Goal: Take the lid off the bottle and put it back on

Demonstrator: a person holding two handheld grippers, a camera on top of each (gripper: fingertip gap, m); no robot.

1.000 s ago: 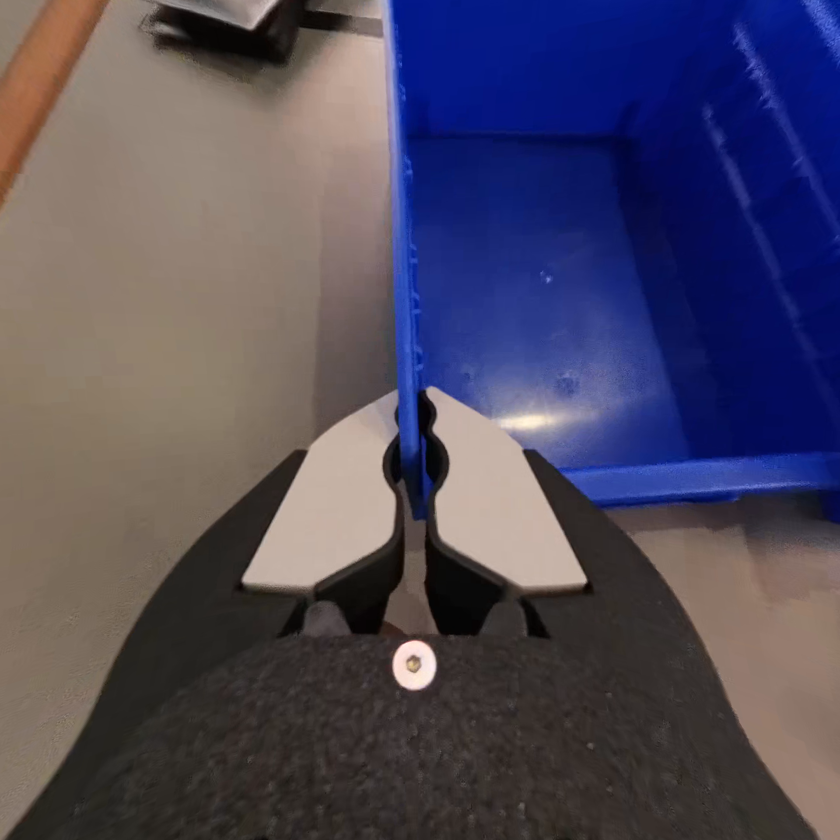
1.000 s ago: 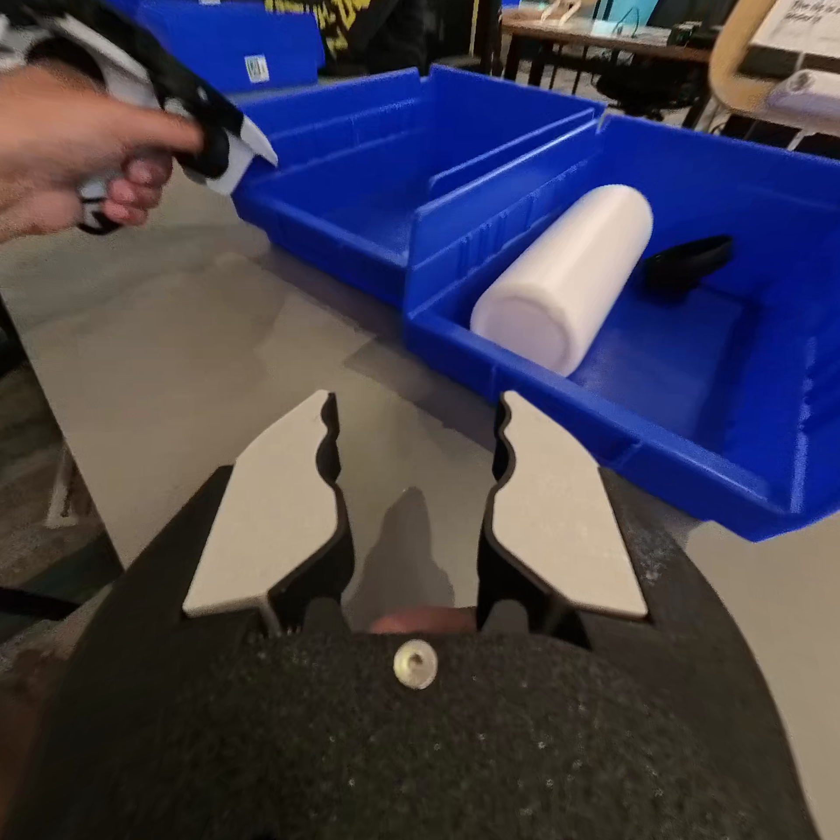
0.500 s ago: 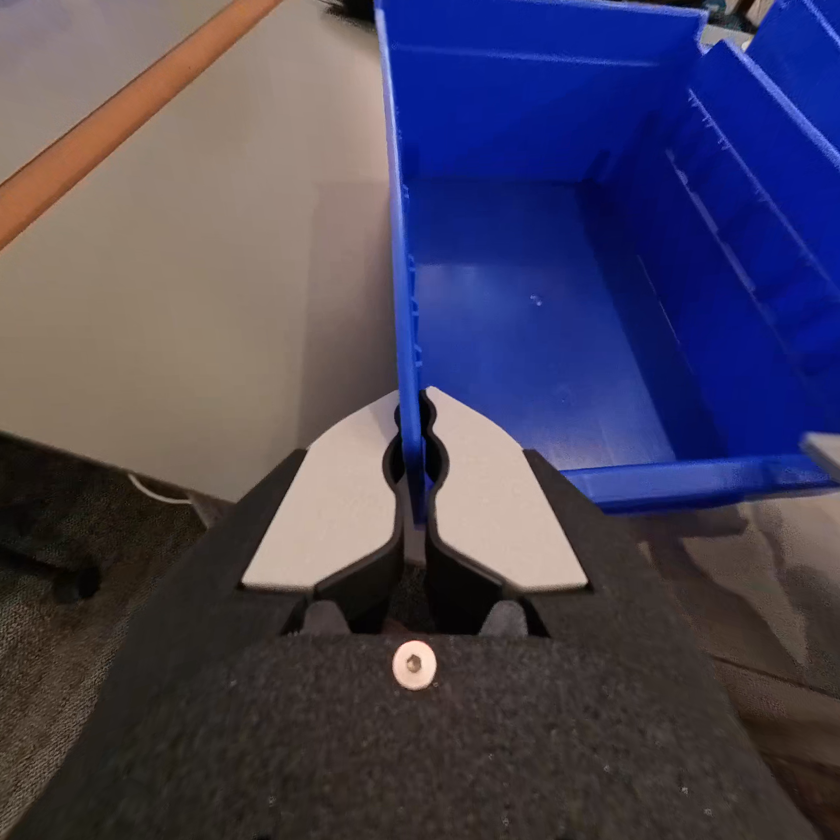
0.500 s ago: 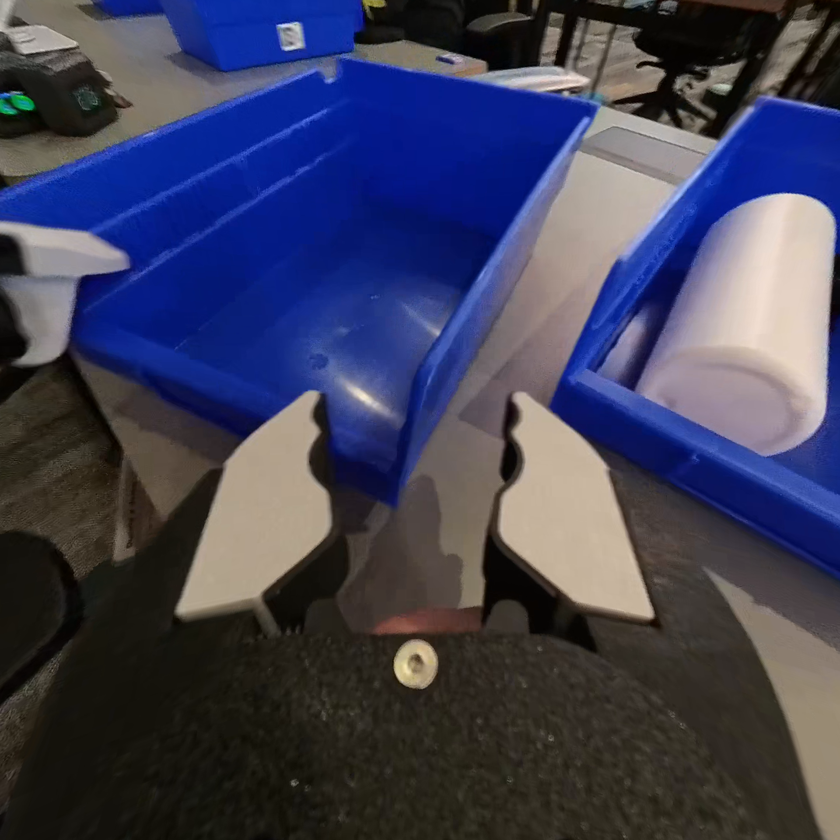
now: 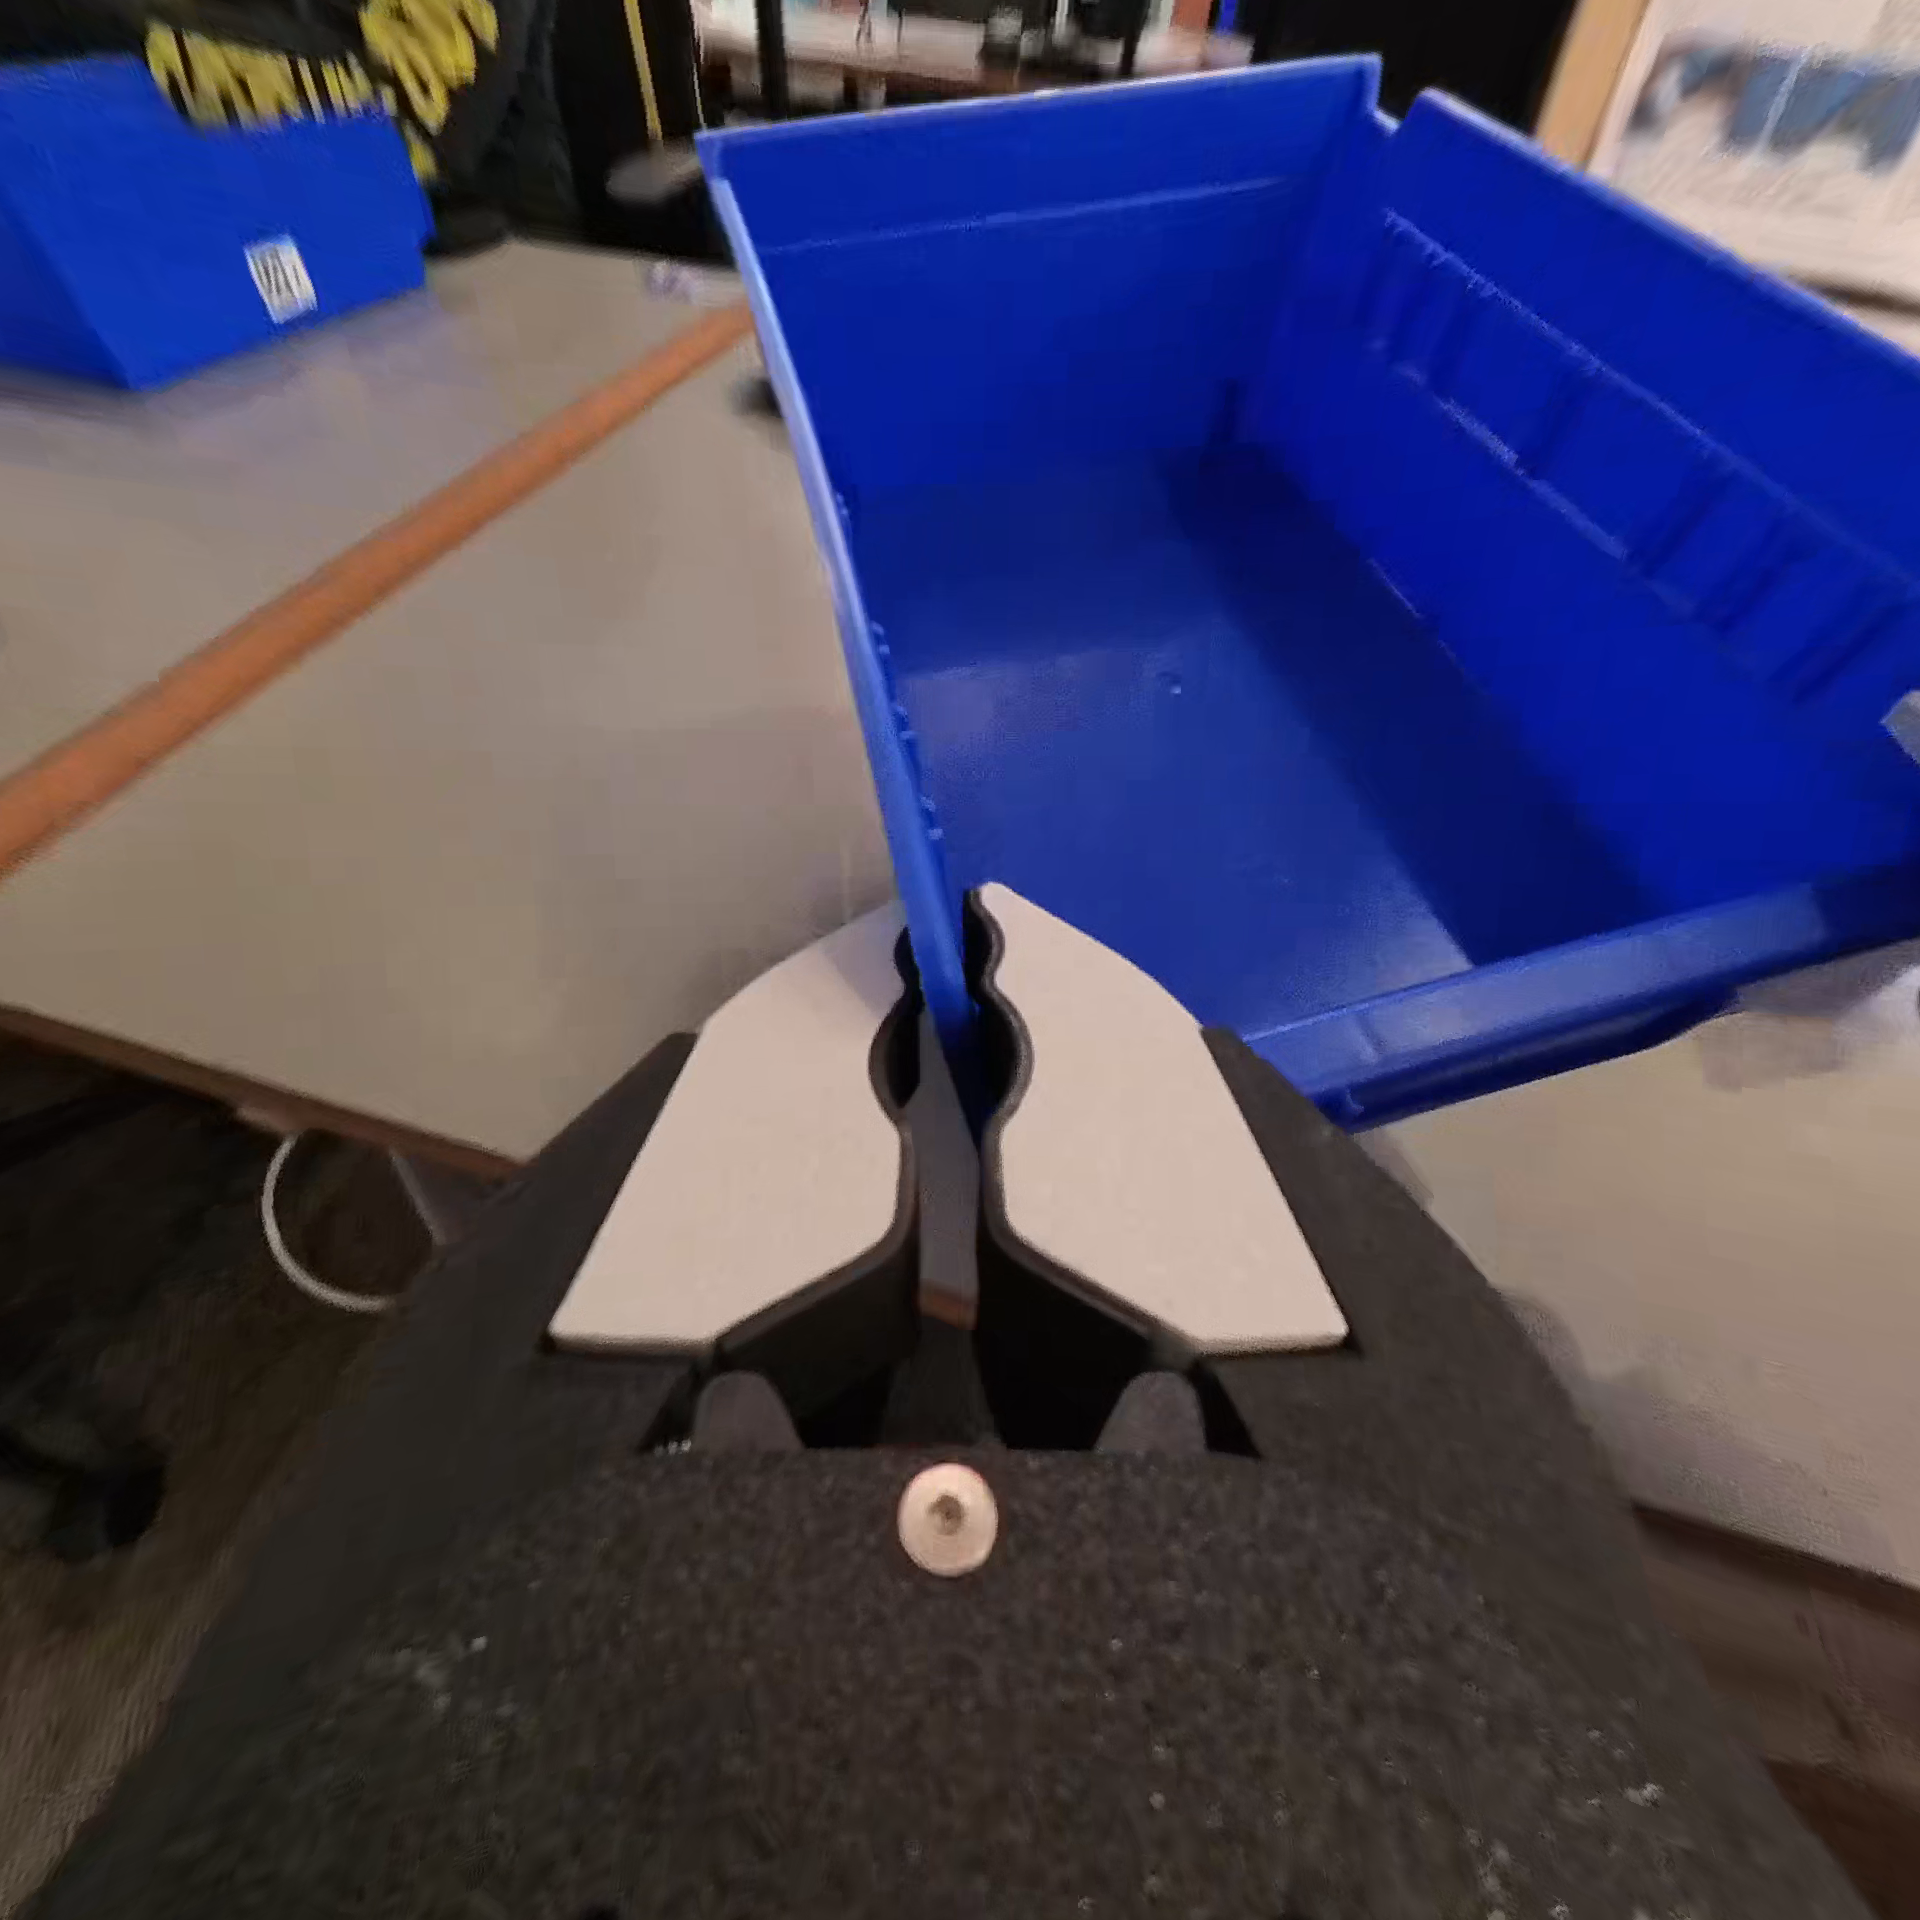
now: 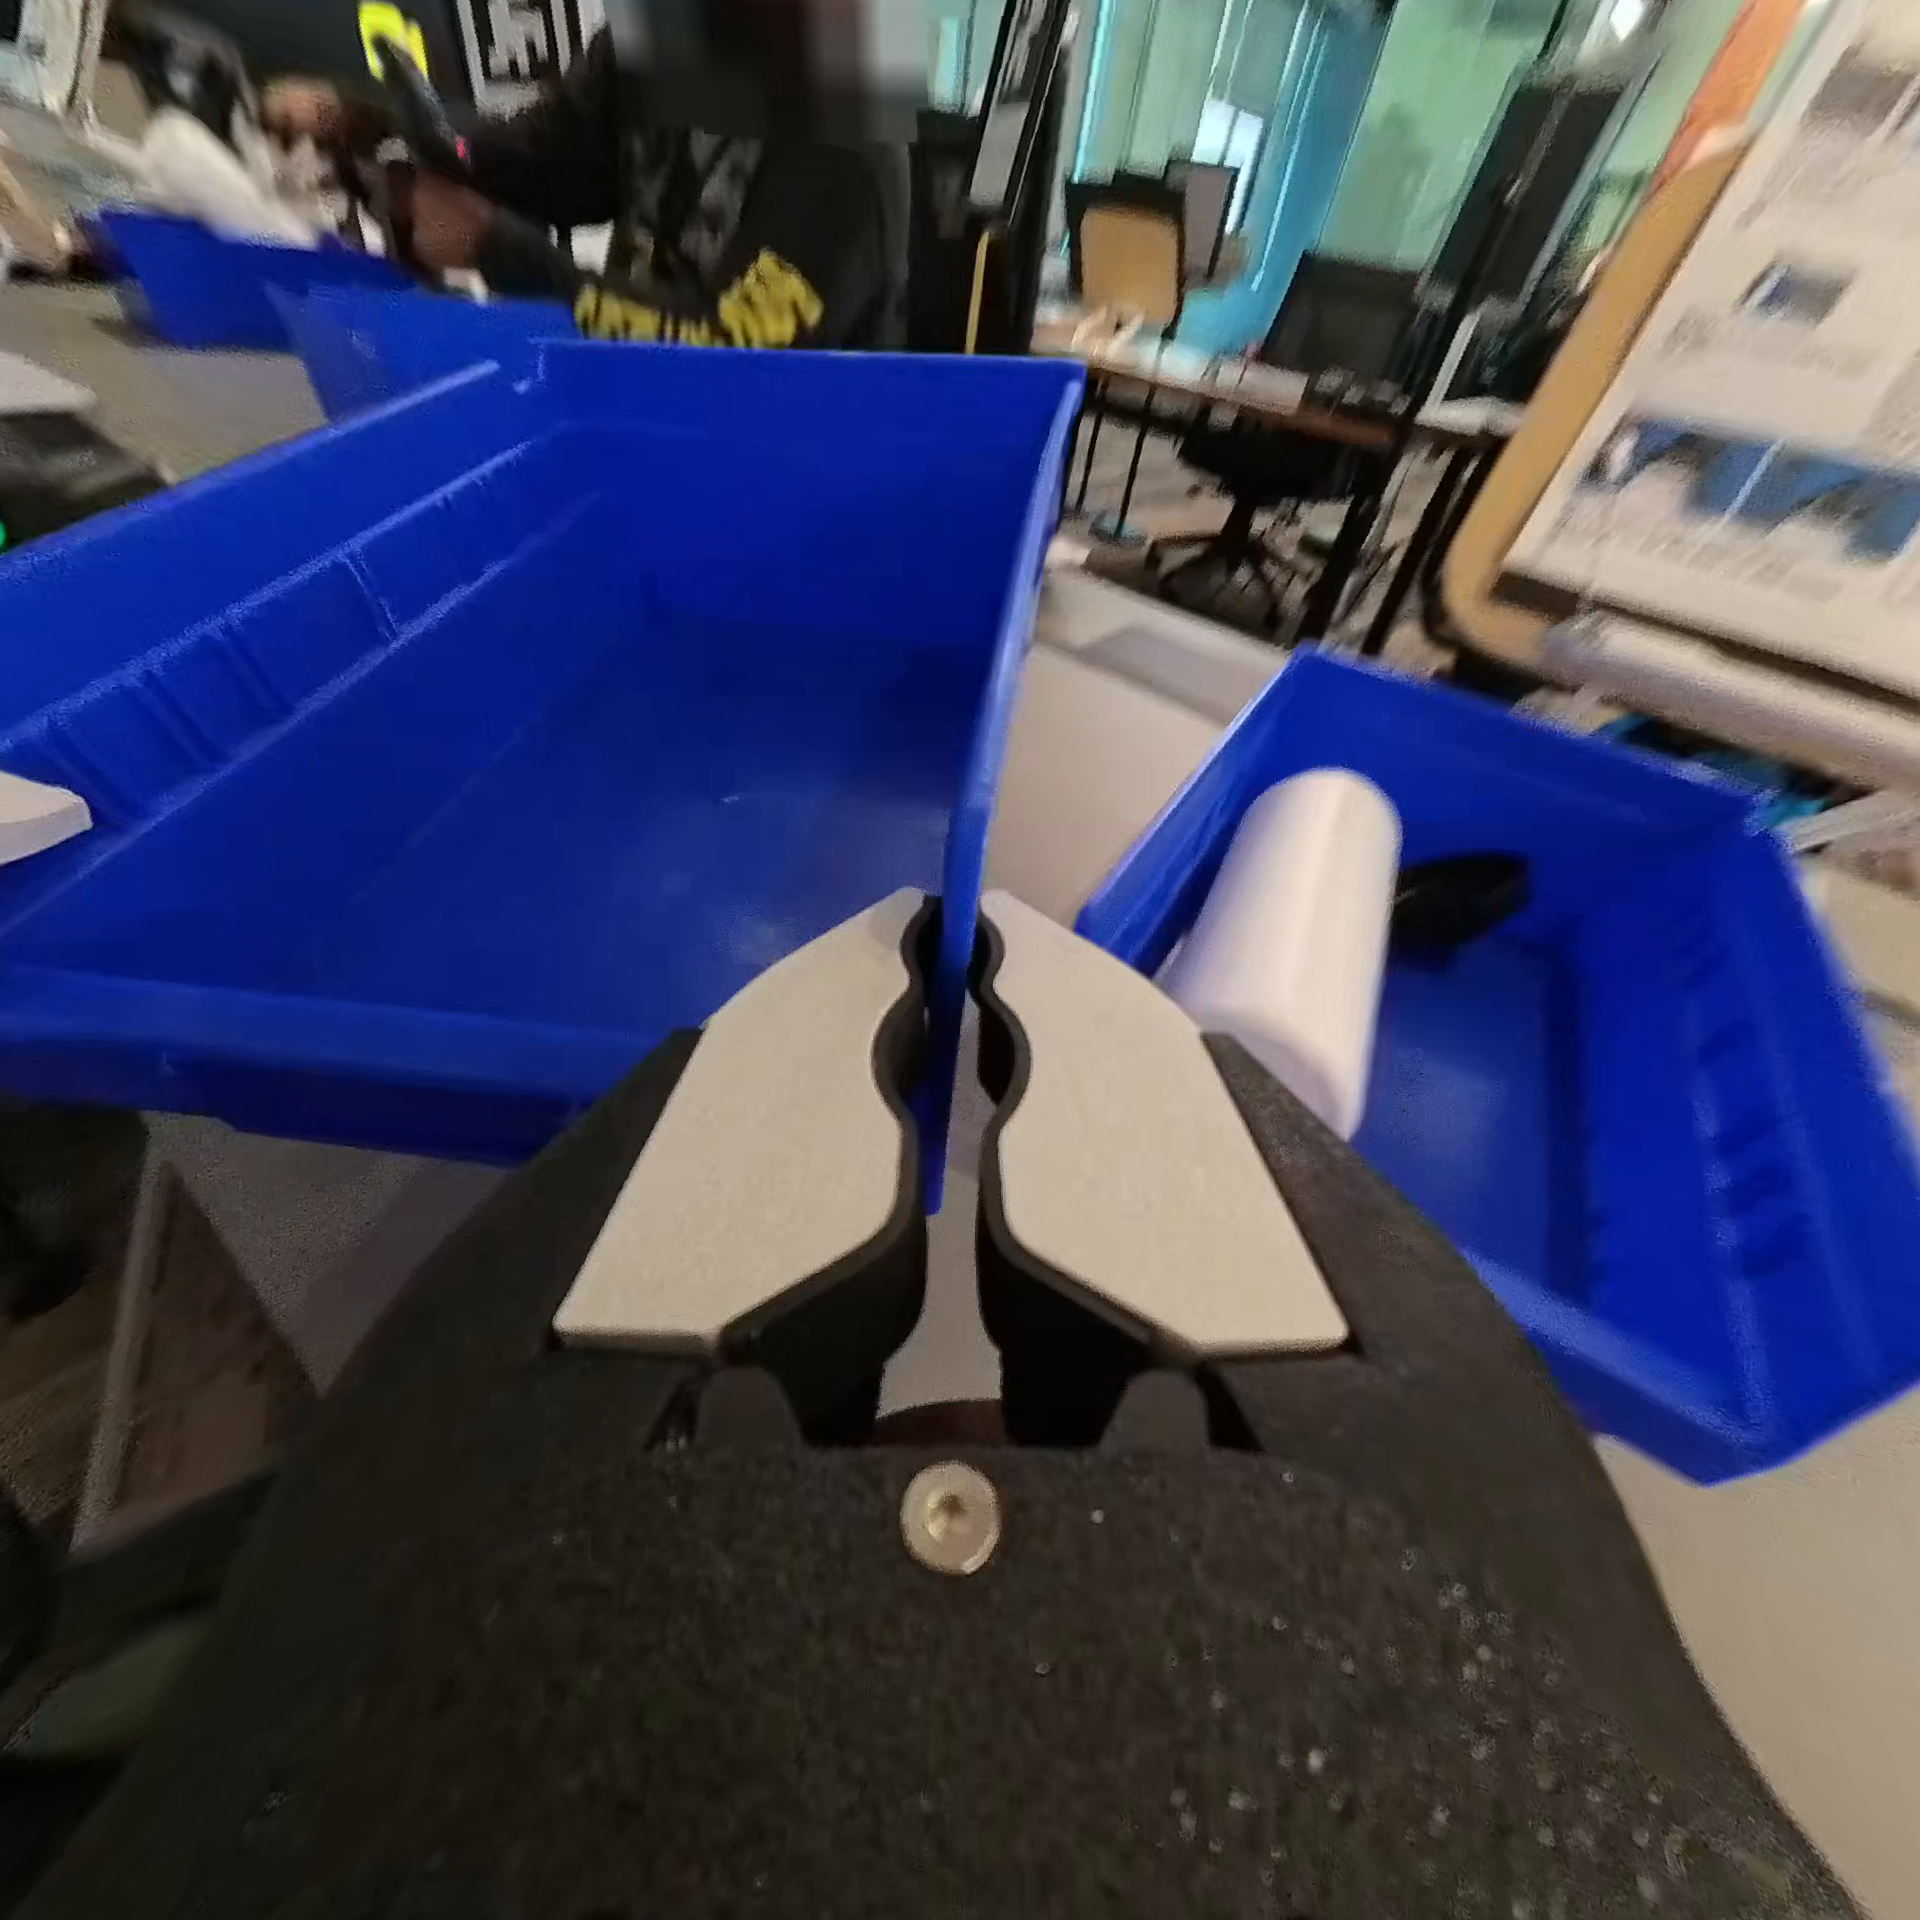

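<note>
An empty blue bin is held between my two grippers. My left gripper is shut on the bin's left wall. My right gripper is shut on the right wall of the same bin. A white bottle lies on its side in a second blue bin to the right, with a black lid beside it. One fingertip of the left gripper shows at the left edge of the right wrist view.
The grey table has an orange strip across it. Another blue bin stands at the far left. A person in a black top is behind the table. Chairs and desks stand farther back.
My right gripper moved from open in front of the bins to the empty bin's right wall and shut on it. The left gripper stayed shut on the left wall. Both views now look higher.
</note>
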